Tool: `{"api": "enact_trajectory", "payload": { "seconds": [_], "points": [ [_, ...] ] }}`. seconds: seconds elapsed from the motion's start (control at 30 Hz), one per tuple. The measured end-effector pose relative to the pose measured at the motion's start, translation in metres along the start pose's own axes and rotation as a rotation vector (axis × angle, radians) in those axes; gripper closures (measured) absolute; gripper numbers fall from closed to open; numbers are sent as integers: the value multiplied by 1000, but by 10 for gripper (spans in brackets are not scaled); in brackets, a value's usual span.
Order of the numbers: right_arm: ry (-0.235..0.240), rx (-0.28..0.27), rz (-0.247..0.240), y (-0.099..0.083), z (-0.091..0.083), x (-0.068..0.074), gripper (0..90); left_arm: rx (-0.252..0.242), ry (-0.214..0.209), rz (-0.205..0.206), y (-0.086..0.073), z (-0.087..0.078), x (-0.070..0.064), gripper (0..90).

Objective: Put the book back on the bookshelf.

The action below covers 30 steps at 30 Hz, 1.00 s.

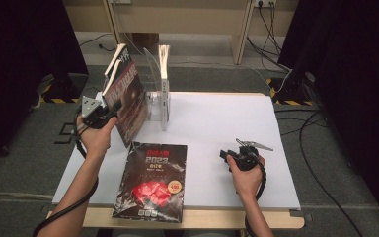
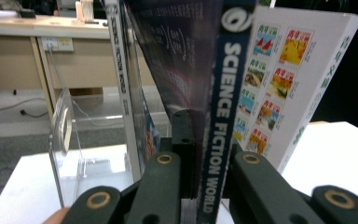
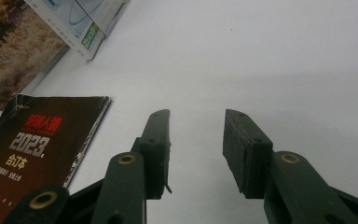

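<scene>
Shelving is under way: the left gripper (image 1: 100,116) is clenched on a dark magazine (image 1: 128,96), held upright at the table's far left beside the clear rack (image 1: 154,101). The right gripper (image 1: 232,156) rests released, well apart. Next, probably, slide it into a slot.

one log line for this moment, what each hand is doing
left tongs: shut on magazine, held upright by clear rack | right tongs: open, holding nothing, over table | black book: flat on table
</scene>
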State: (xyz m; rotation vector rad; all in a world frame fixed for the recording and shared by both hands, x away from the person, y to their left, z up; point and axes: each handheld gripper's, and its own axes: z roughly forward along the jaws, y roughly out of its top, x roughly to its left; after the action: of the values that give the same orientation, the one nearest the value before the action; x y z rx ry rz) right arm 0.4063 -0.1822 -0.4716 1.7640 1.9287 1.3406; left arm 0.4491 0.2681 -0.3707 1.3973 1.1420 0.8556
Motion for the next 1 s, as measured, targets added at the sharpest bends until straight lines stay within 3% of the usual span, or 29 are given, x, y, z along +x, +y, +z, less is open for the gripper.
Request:
{"api": "enact_trajectory", "payload": {
  "seconds": [0.5,1.0],
  "points": [
    [1,-9,-7,0,-1,-1,618,-58,33,14,21,19,-4,836],
    [-1,-3,3,0,-1,-1,618,-78,85,48,27,39,-5,836]
  ]
}}
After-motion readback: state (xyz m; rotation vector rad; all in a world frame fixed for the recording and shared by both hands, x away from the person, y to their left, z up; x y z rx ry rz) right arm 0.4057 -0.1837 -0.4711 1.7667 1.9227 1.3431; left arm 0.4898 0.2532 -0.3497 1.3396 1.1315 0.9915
